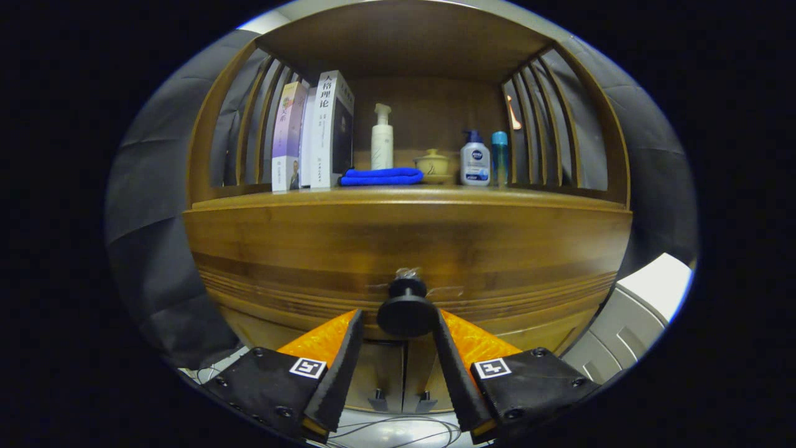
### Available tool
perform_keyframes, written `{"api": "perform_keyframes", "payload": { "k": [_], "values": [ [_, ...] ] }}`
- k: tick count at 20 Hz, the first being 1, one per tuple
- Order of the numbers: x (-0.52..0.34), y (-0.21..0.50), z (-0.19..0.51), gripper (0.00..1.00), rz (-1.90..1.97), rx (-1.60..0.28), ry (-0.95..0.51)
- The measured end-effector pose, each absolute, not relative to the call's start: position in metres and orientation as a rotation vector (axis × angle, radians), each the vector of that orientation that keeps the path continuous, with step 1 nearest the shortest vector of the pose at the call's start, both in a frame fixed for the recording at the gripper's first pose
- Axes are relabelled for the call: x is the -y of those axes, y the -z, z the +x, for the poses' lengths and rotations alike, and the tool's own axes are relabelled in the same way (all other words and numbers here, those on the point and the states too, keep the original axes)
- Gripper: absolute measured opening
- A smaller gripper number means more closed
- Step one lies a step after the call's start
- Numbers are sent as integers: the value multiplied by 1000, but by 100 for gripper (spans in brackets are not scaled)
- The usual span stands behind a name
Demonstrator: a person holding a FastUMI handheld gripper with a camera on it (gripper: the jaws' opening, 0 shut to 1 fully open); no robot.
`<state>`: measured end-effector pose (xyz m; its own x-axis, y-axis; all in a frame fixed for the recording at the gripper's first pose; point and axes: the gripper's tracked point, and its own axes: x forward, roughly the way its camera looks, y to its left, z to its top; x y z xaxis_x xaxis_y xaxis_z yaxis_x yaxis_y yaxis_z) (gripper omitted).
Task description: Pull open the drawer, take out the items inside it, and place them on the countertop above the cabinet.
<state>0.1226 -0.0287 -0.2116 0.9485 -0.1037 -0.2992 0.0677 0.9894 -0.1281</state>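
The wooden cabinet's drawer front (311, 249) is shut and stands close ahead of me. Its round black knob (405, 311) sits between my two fingertips. My gripper (398, 315) is open around the knob: the right finger (449, 348) lies against the knob's side, and a narrow gap shows between the left finger (345, 354) and the knob. The inside of the drawer is hidden. The countertop (547, 198) runs just above the drawer front.
On the countertop stand books (314, 134), a folded blue cloth (381, 177), a white spray bottle (382, 140), a lidded ceramic cup (433, 164), a white pump bottle (475, 160) and a slim blue bottle (499, 157). Lower cabinet doors (404, 373) are below. A white unit (628, 317) stands to the right.
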Motion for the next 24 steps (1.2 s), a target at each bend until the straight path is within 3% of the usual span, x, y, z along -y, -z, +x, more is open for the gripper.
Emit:
{"api": "perform_keyframes", "payload": {
  "k": [3, 12, 14, 19, 22, 24],
  "values": [
    [34, 209, 128, 72, -117, -318, 117],
    [33, 212, 114, 39, -131, -344, 97],
    [33, 216, 103, 38, -141, -354, 95],
    [33, 244, 50, 6, -146, -334, 99],
    [24, 217, 58, 5, -154, -270, 55],
    [26, 208, 65, 28, -149, -263, 54]
  ]
}}
